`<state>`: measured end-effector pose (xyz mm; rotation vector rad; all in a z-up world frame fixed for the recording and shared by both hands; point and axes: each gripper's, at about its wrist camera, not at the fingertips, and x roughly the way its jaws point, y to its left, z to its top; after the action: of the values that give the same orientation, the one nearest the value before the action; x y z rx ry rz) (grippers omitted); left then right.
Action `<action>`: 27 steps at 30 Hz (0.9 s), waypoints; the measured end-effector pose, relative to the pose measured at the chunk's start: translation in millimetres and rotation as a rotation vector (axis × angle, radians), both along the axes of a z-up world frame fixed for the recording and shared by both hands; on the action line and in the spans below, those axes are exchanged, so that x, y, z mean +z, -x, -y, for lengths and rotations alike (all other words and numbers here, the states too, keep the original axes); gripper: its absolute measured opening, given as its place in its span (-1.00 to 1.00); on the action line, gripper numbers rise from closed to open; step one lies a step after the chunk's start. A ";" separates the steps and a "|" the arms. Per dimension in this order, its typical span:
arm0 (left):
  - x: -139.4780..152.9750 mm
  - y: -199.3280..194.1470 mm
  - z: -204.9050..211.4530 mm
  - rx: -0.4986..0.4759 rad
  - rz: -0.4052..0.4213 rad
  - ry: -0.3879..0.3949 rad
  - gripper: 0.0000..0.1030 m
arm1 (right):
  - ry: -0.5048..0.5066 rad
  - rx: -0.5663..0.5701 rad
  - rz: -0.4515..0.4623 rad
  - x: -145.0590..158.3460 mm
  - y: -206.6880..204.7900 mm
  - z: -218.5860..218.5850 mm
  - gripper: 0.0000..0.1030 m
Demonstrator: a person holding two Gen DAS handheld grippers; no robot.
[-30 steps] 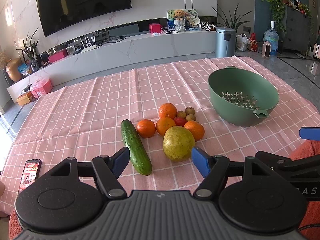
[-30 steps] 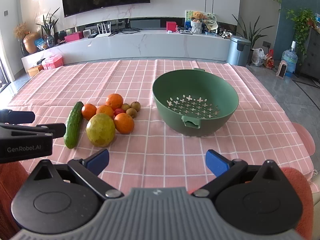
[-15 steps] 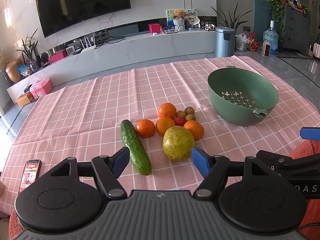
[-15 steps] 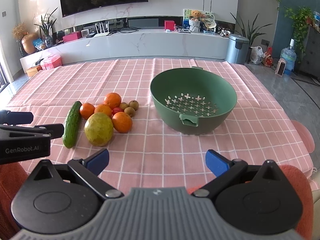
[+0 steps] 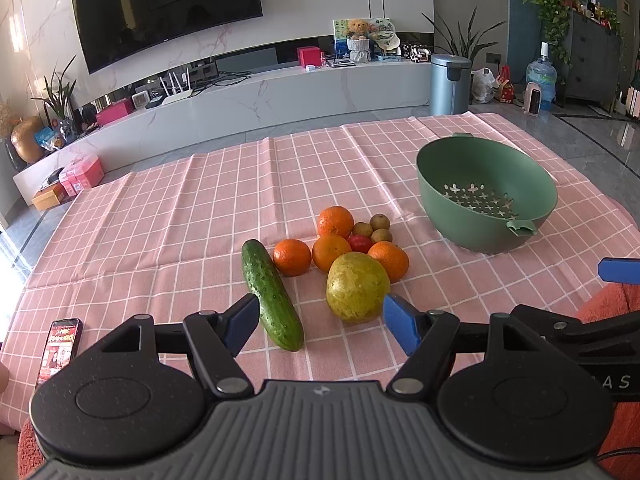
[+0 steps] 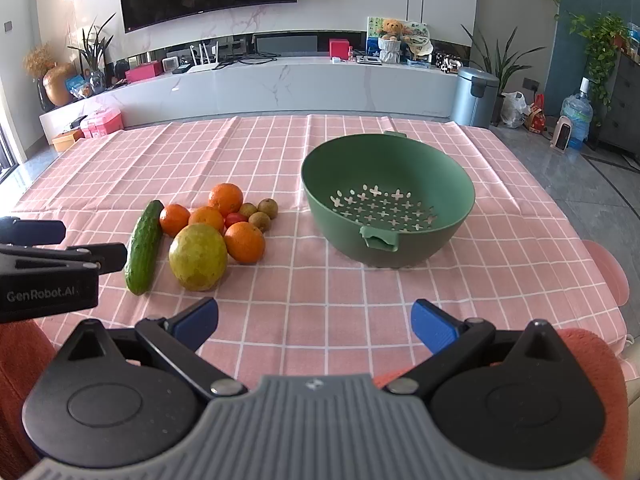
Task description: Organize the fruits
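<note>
1. The fruits lie clustered on the pink checked cloth [image 6: 320, 280] covering the bench: four oranges [image 6: 244, 242], a large yellow-green fruit [image 6: 197, 257], a small red fruit [image 6: 236, 219] and three small brown fruits [image 6: 267, 208], many of them touching.
2. A cucumber [image 6: 145, 247] lies just left of the cluster, its far end beside an orange.
3. A green colander bowl [image 6: 456, 184], holding nothing, stands apart to the right of the cluster.
4. "GenRobot.AI" is printed on the left tool's side in the right wrist view.
5. The left tool [image 5: 320, 320] hovers wide open near the cucumber's near end, gripping nothing.
6. The right tool [image 6: 316, 322] is likewise spread wide, gripping nothing, over bare cloth.
7. A phone [image 5: 59, 349] with a lit screen lies at the bench's near left edge.
</note>
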<state>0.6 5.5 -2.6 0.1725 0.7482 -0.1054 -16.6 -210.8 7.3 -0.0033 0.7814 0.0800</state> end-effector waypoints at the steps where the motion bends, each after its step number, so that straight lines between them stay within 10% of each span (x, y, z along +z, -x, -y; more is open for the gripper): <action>1: 0.0 0.0 0.1 0.000 0.000 0.000 0.62 | 0.000 -0.001 -0.001 -0.1 -0.3 0.0 0.91; 22: 5.4 -26.5 -22.3 -0.001 -0.061 0.085 0.33 | -0.099 0.054 0.013 -9.0 -28.0 -14.1 0.90; 27: -0.3 -48.6 -42.8 0.037 -0.118 0.148 0.10 | -0.167 0.068 -0.052 -19.5 -52.8 -25.0 0.55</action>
<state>49.2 48.3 -2.8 0.0117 0.8580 -0.1361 36.2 -185.9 -12.3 0.1309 0.8246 0.2098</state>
